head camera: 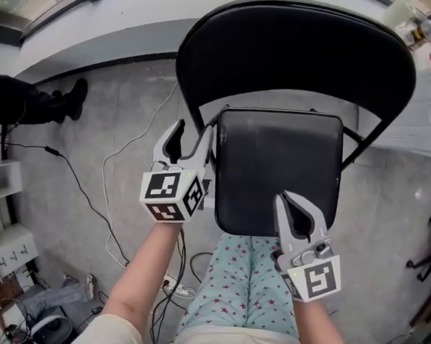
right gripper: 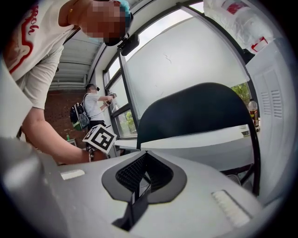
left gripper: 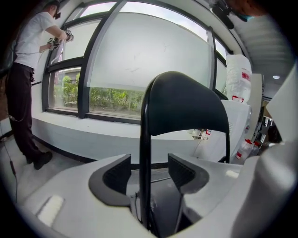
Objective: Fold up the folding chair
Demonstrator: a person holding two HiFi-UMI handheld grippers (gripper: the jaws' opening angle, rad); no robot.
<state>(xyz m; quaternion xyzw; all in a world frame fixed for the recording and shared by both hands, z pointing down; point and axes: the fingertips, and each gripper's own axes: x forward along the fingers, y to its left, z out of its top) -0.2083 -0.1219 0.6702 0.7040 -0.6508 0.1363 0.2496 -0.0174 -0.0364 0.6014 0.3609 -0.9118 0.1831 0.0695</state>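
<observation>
The folding chair [head camera: 276, 165] stood open on the floor [head camera: 115, 114], likely stiff and weighty, best taken by its frame tube [left gripper: 145, 162], which the spread left tool [head camera: 192, 132] straddled without pinching; the right tool [head camera: 288, 201] was pressed together, empty.

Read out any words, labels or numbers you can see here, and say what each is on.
No text is legible.
Red print on the white bag: too blurred.
Red print on the shirt: cut off, unreadable.
Marker cube: square patterns only, no words.

A grey concrete floor [head camera: 108, 113] carries a black metal folding chair [head camera: 279, 173]. Thin loose cables [head camera: 105, 167] trail left of the chair.
</observation>
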